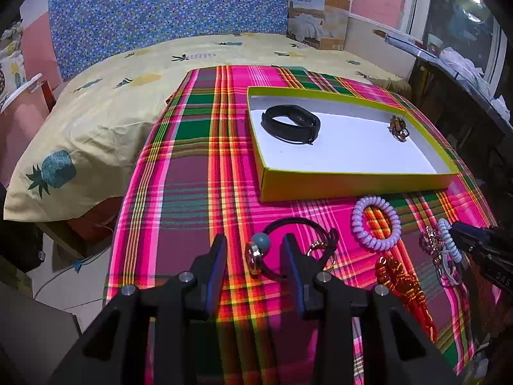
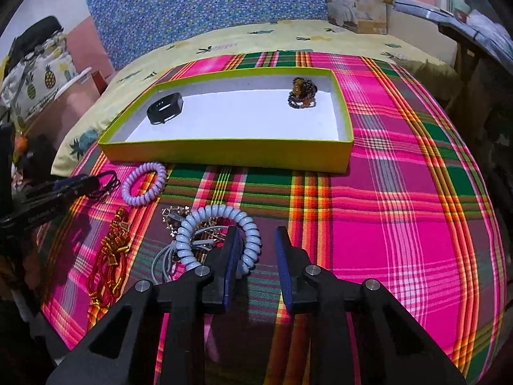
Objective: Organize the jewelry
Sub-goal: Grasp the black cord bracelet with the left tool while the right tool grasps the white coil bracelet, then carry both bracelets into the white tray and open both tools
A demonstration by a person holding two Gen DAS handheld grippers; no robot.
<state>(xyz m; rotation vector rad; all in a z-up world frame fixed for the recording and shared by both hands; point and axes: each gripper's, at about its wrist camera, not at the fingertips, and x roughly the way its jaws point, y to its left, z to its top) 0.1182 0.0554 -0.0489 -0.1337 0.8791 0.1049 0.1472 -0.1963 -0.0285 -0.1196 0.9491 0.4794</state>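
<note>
Plaid-clothed table: shallow yellow-green cardboard box [image 2: 224, 157] holds two pieces | left gripper [image 1: 253, 253] spread around black cord bracelet with bead [image 1: 261, 240] | right gripper [image 2: 256, 247] spread — pale-blue spiral coil band [image 2: 221, 215] beside its left finger, unpinched | next: close, lift — carry boxward.

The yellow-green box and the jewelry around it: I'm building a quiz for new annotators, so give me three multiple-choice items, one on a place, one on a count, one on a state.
1. Where does the black wristband lie?
A. in the yellow-green box
B. on the plaid cloth
C. on the bedsheet

2. How many items lie in the box?
A. one
B. two
C. four

3. How do the left gripper's jaws stand?
A. clamped on the box
B. open
C. fully shut

Answers: 1 A, it rests on the white floor; 2 B, wristband and beaded bracelet; 3 B, a gap shows around the blue-bead hair tie.
</note>
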